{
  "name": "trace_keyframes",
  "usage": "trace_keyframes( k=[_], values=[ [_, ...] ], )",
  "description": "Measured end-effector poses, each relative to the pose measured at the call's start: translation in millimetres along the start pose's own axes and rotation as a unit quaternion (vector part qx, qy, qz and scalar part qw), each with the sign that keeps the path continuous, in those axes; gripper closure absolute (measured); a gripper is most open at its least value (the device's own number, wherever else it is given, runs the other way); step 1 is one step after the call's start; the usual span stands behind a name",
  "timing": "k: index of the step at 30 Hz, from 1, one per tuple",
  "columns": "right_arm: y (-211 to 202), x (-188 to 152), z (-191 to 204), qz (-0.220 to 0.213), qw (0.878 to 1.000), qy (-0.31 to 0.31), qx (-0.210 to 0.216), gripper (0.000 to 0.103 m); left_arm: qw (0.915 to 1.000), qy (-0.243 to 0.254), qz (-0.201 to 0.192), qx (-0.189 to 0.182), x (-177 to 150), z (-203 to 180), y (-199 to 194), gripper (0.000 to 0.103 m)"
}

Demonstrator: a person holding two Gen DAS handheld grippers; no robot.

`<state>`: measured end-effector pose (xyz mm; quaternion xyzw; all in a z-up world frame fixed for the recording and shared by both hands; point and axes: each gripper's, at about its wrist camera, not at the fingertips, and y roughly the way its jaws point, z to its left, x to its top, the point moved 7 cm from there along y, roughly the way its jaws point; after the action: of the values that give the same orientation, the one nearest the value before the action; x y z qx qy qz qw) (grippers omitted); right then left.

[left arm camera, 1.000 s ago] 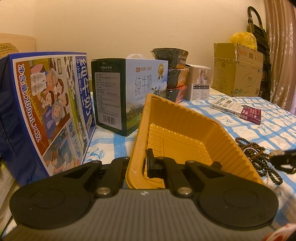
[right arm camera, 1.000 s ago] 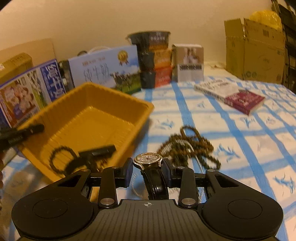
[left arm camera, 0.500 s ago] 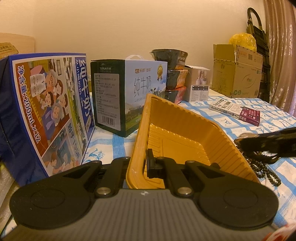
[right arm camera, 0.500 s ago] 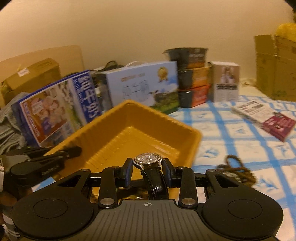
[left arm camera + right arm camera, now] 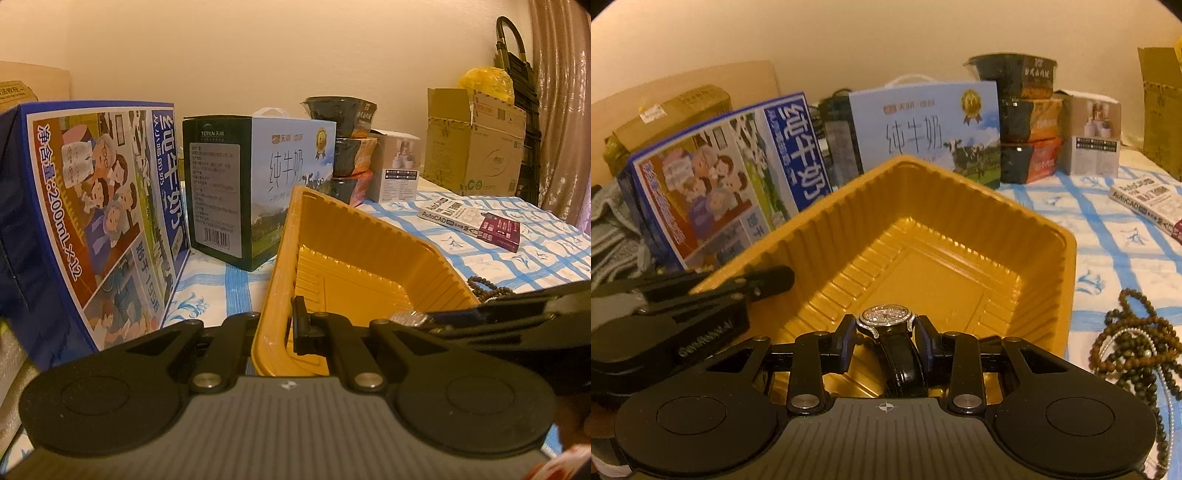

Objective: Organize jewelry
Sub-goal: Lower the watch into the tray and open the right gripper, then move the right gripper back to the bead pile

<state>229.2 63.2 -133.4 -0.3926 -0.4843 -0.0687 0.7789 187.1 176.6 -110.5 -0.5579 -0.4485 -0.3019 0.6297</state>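
Observation:
A ribbed yellow plastic tray (image 5: 960, 236) stands on the blue checked tablecloth. My left gripper (image 5: 275, 328) is shut on the tray's near wall (image 5: 273, 280); it shows at the left in the right wrist view (image 5: 753, 288). My right gripper (image 5: 884, 332) is shut on a watch (image 5: 886, 317) with a jewelled face and black strap, held over the tray's near part. The watch face also shows in the left wrist view (image 5: 406, 317). Brown bead strands (image 5: 1134, 343) lie on the cloth right of the tray.
Two milk cartons (image 5: 96, 206) (image 5: 258, 184) stand behind and left of the tray. Stacked bowls (image 5: 1023, 118), a small box (image 5: 1093, 136), a cardboard box (image 5: 476, 144) and a book (image 5: 472, 221) stand further back and right.
My right gripper has carried the watch left from above the beads to over the tray. My left gripper has stayed shut on the tray wall.

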Motion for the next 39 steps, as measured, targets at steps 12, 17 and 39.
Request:
trace_keyframes(
  k=[12, 17, 39],
  values=[
    [-42.1, -16.3, -18.7, 0.022, 0.999, 0.025, -0.014, 0.054, 0.9997, -0.007, 0.018, 0.014, -7.8, 4.3, 4.2, 0.097],
    [-77.6, -26.4, -32.1, 0.024, 0.998, 0.05, -0.035, 0.051, 0.9996, -0.007, 0.019, 0.019, -6.7, 2.3, 3.0, 0.097],
    [-159.6, -38.1, -114.2, 0.037, 0.983, 0.113, -0.143, 0.049, 0.9986, -0.019, 0.037, 0.032, -4.1, 0.3, 3.1, 0.097]
  ],
)
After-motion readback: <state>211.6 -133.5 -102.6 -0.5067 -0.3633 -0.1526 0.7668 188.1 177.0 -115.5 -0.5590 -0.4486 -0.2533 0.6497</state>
